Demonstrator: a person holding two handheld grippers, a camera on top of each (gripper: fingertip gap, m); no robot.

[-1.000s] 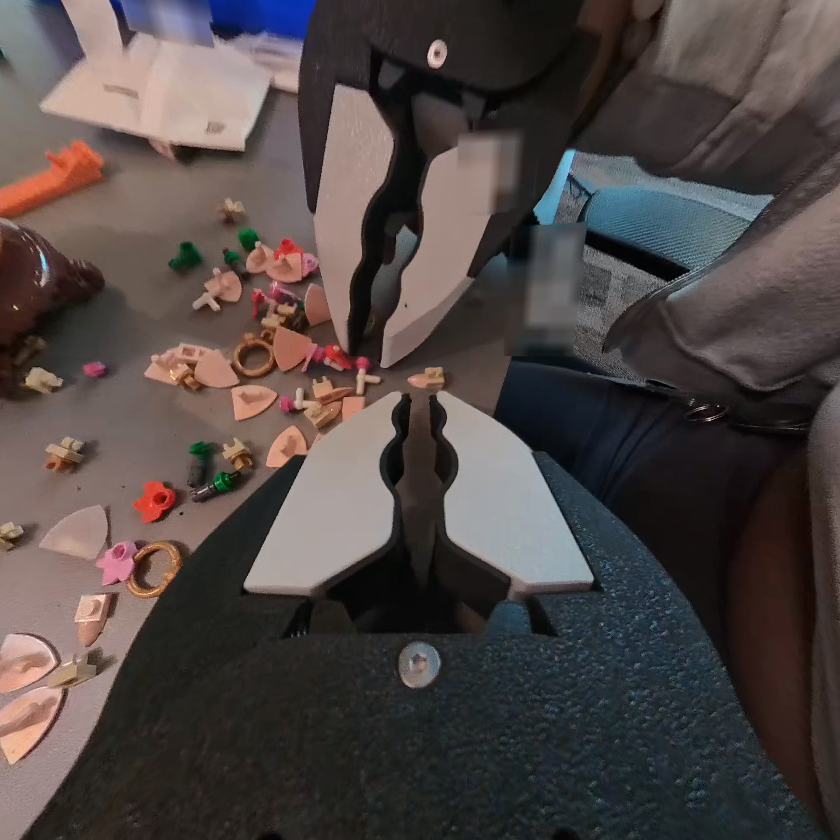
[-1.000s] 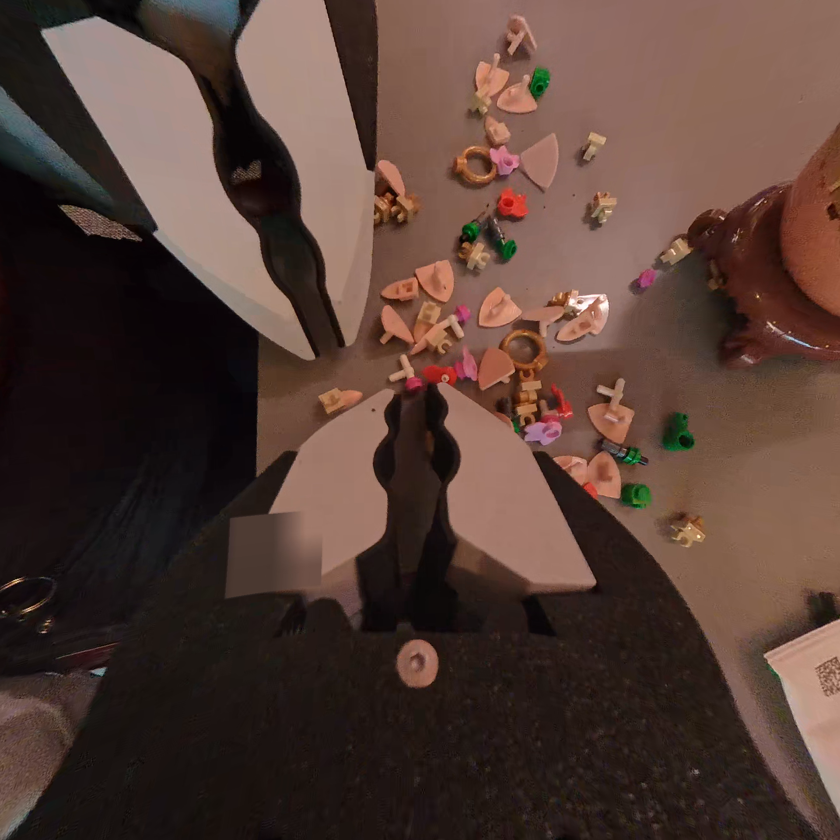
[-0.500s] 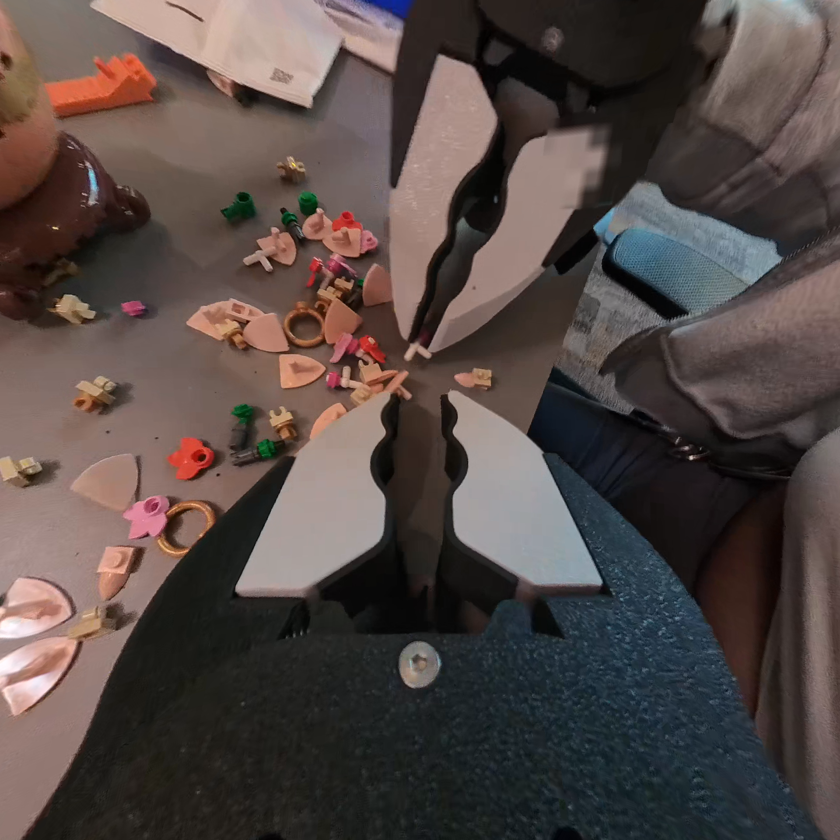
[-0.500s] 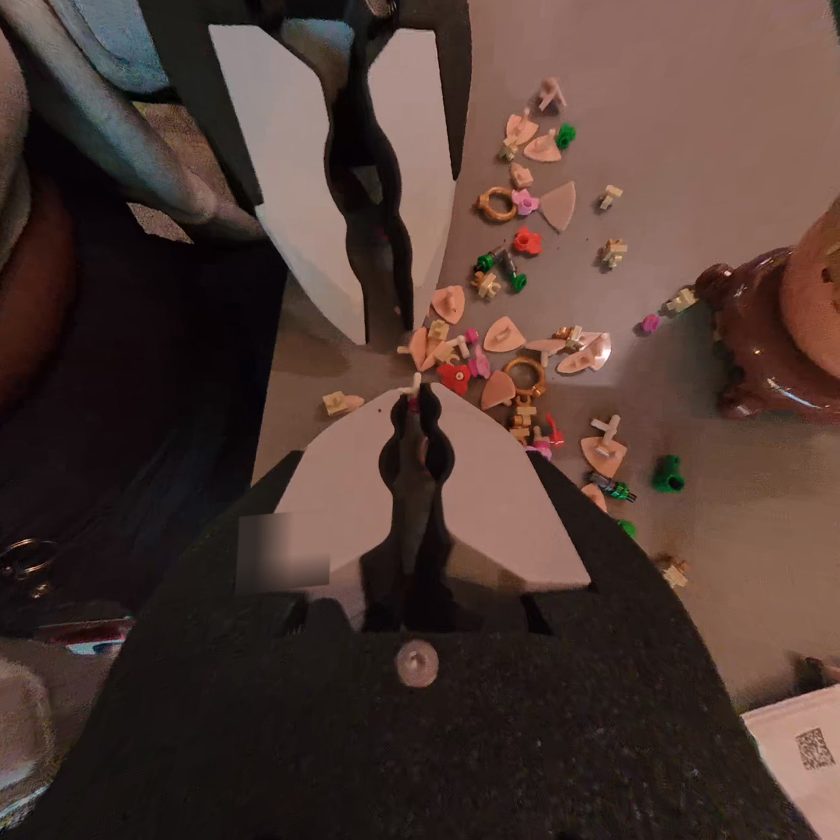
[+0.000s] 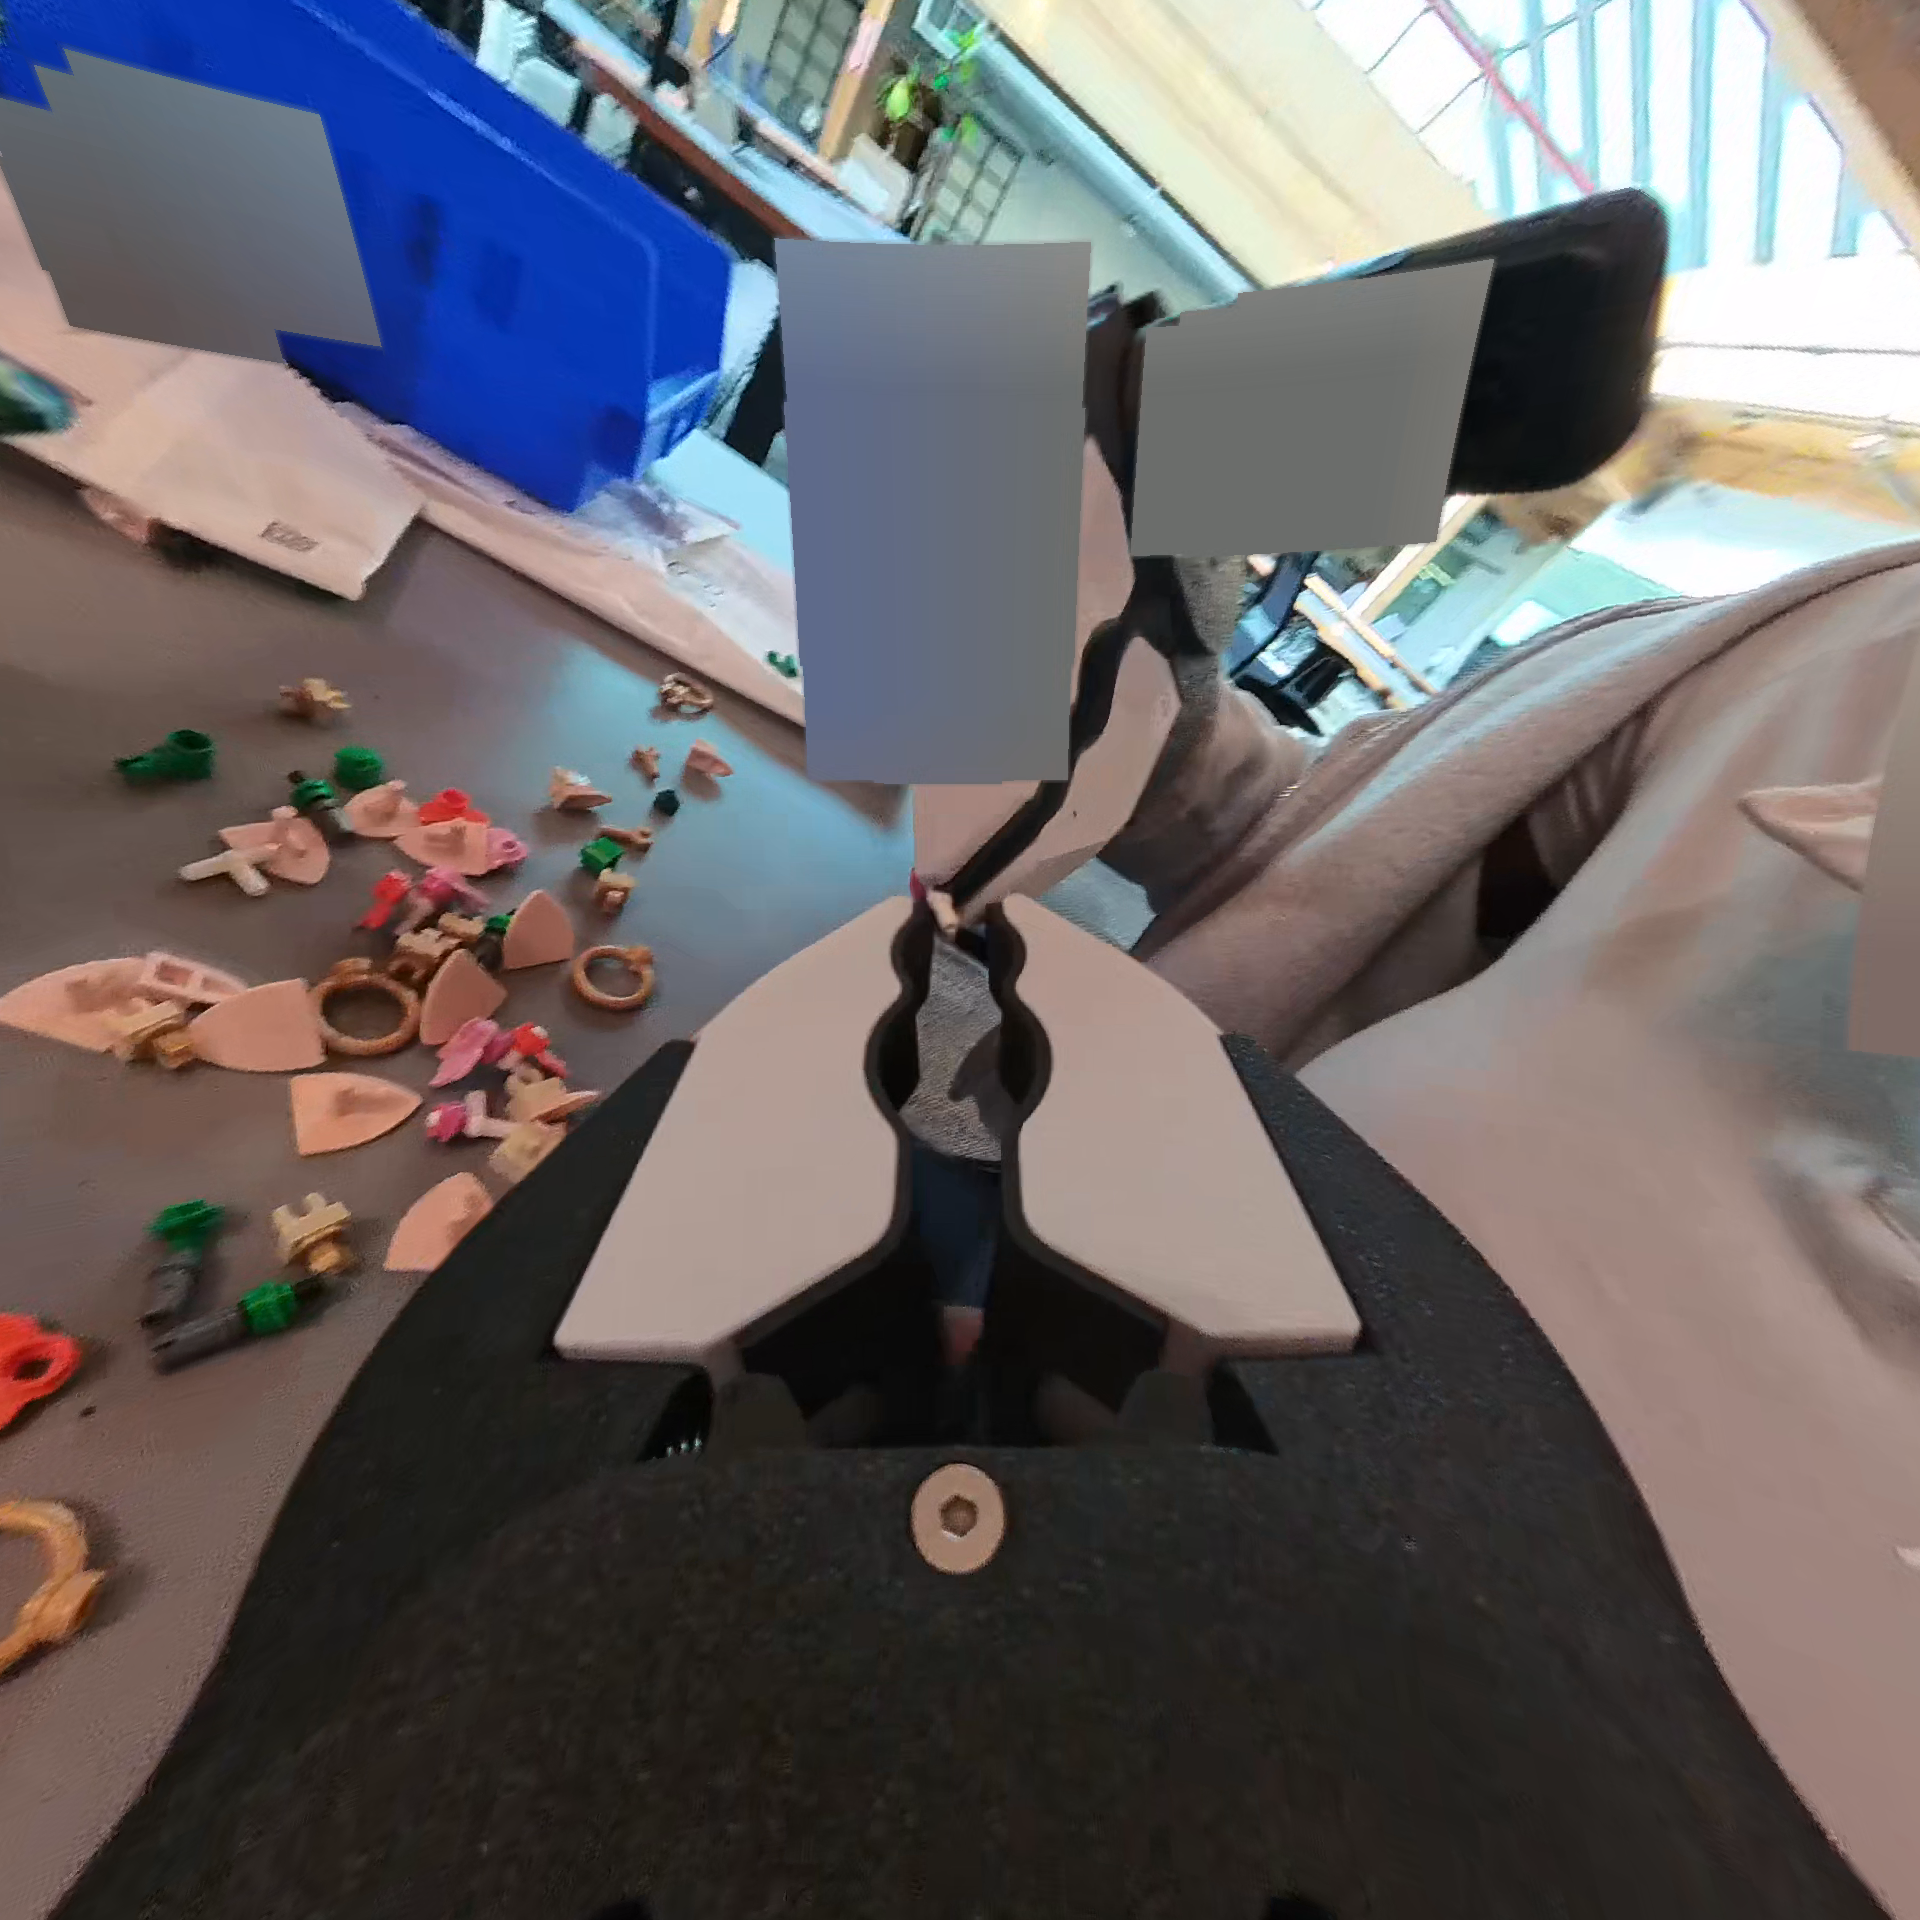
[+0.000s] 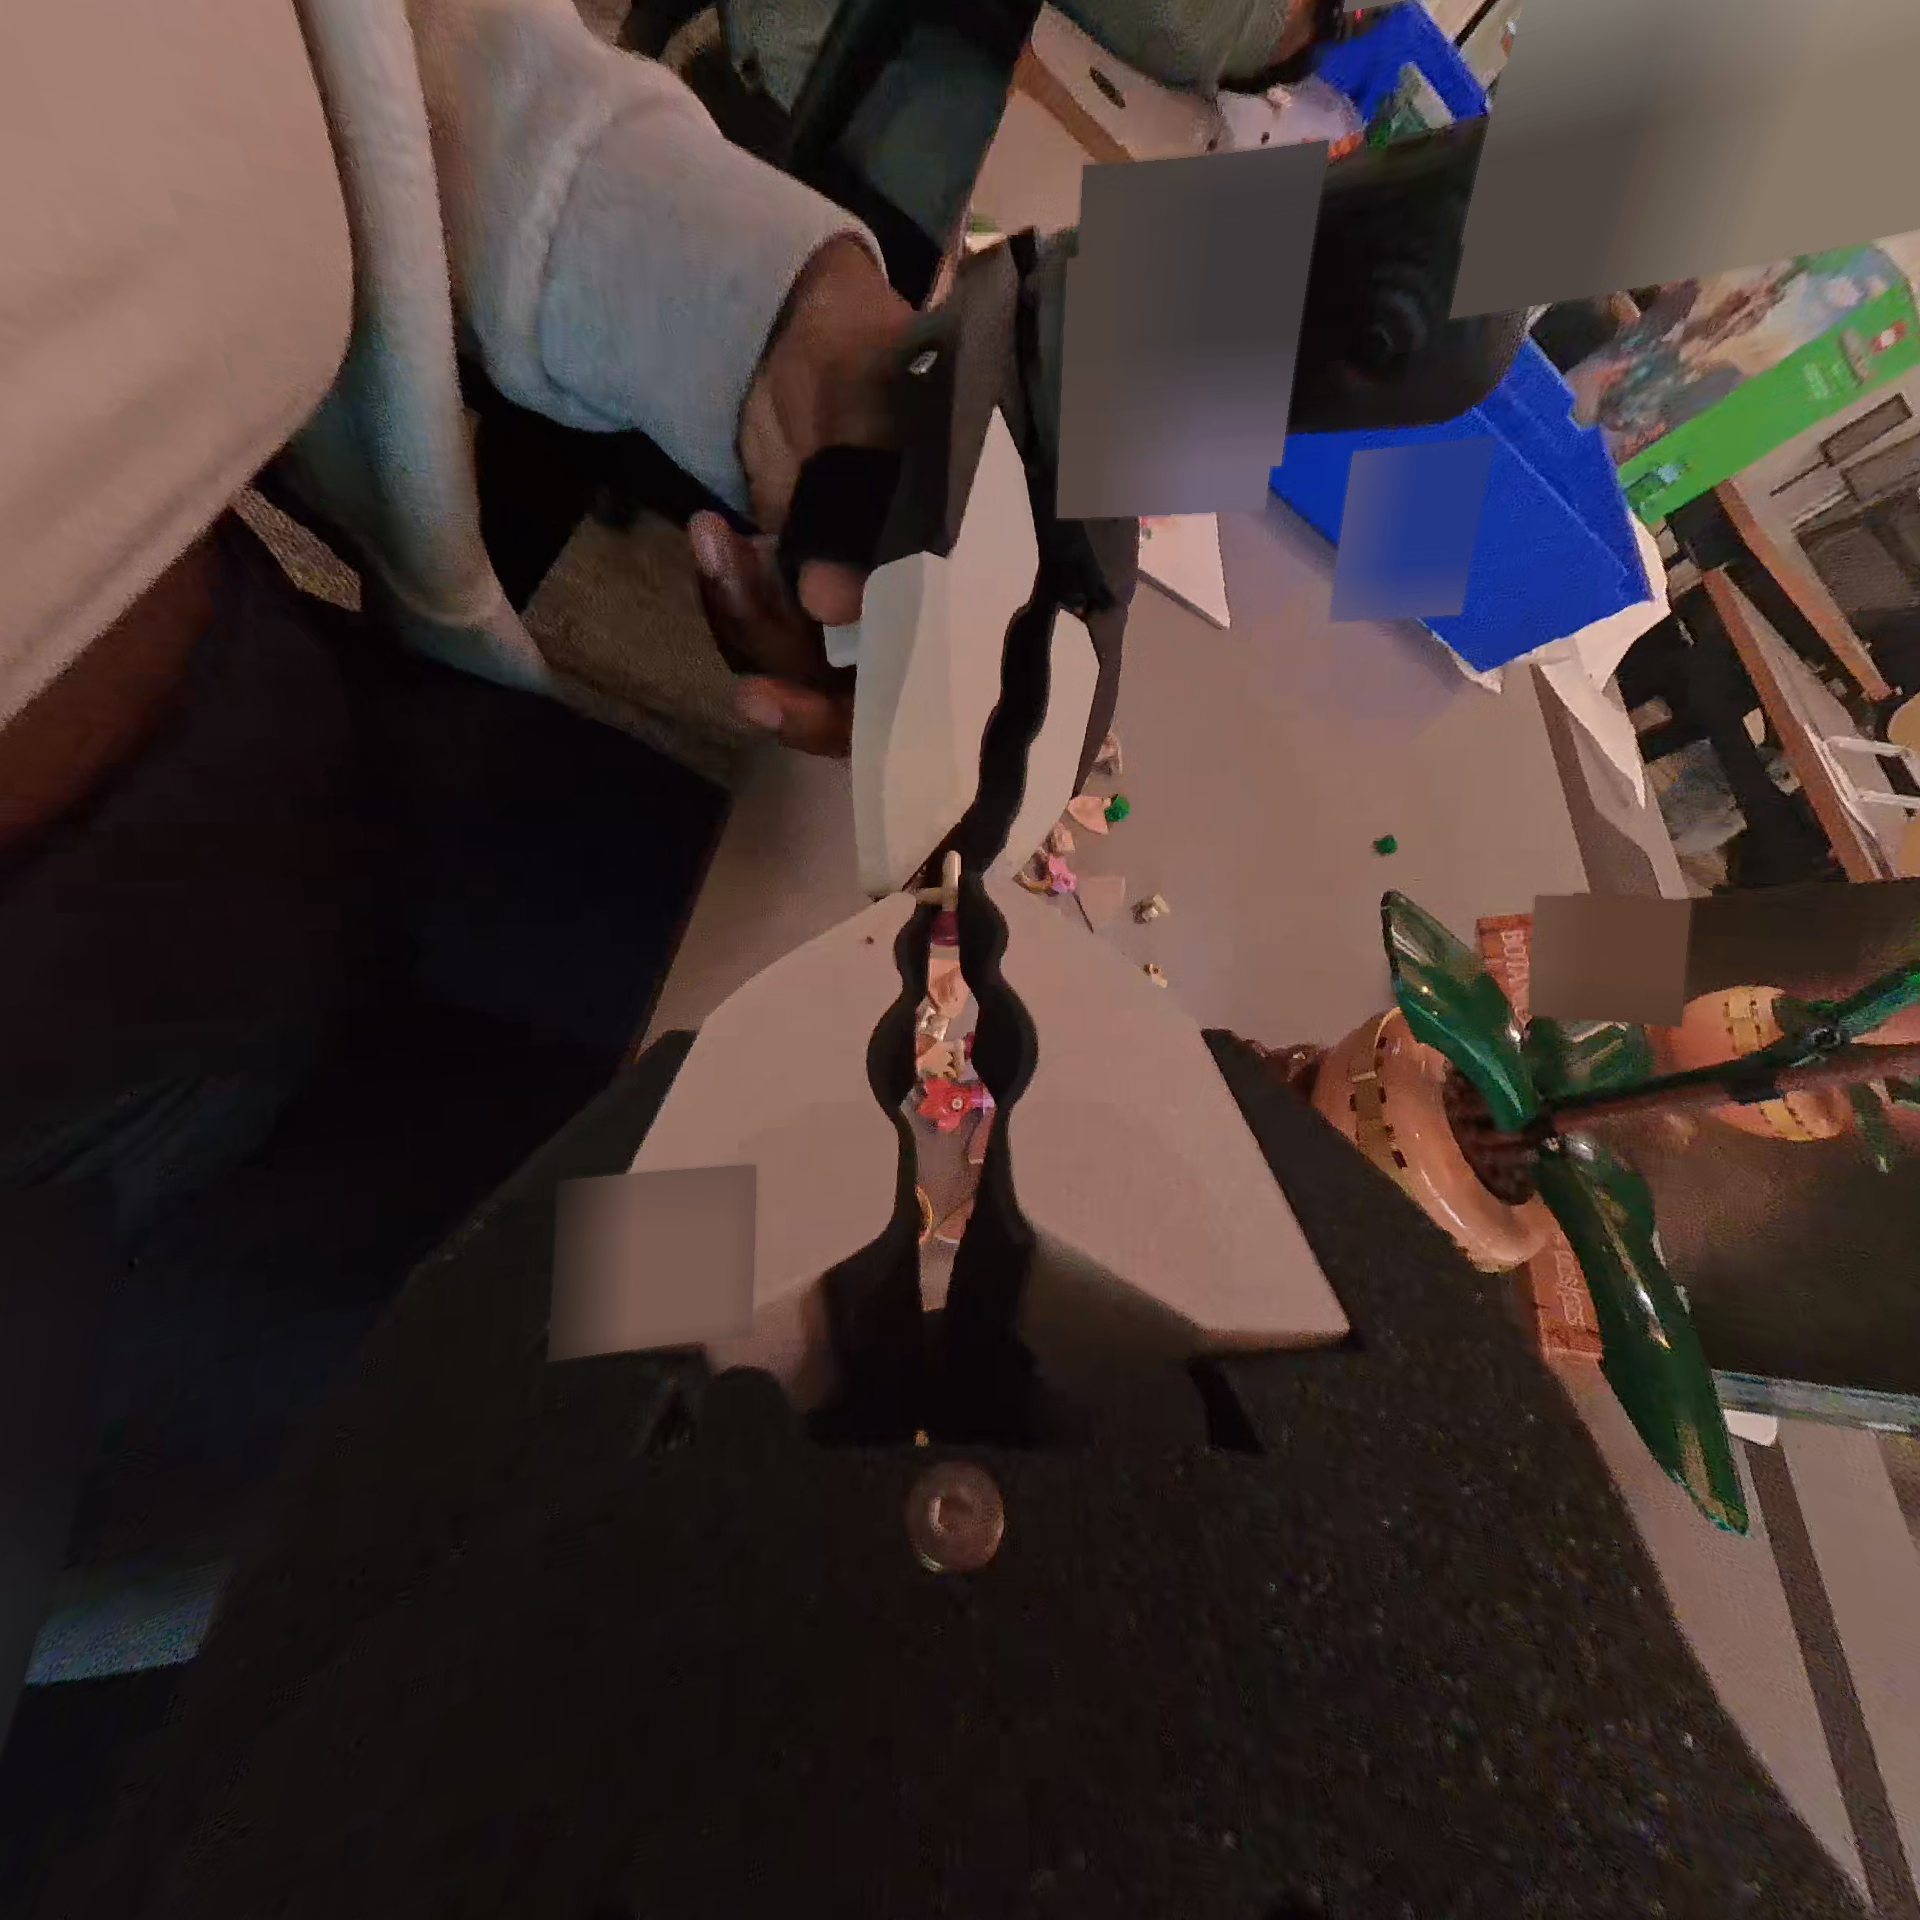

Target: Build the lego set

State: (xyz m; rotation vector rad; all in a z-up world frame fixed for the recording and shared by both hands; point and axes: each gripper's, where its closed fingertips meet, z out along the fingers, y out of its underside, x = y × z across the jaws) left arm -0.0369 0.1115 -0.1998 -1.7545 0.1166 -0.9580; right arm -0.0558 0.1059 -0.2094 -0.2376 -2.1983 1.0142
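My left gripper [image 5: 951, 914] and right gripper [image 6: 940, 920] meet tip to tip above the table's near edge. The right gripper is shut on a small pink-and-cream lego piece [image 6: 945, 928]. Its cream peg [image 6: 948, 878] sticks out into the tips of the left gripper [image 6: 935, 871]. The left jaws stand closed to a narrow gap around the cream peg [image 5: 943, 916]. The right gripper [image 5: 961, 888] comes down from above in the left wrist view. Loose pink petals [image 5: 343, 1112], gold rings [image 5: 613, 977], green bits [image 5: 166, 755] and a red flower [image 5: 31, 1366] lie on the grey table [image 5: 623, 644].
A blue bin [image 5: 499, 312] and white paper bags [image 5: 239, 457] stand at the table's far side. A built plant with green leaves [image 6: 1455, 997] in a tan pot [image 6: 1392, 1091] stands to the right. A person's hand [image 6: 790, 582] and beige sleeve [image 5: 1558, 935] are close by. Left and right tips are no more than a few centimetres apart. Left tips and right tips are each some 12 cm from the red flower [image 5: 31, 1366].
Both grippers rose off the table and tilted up. The right gripper carried the small piece to the left gripper's tips. The left jaws narrowed around its cream peg.
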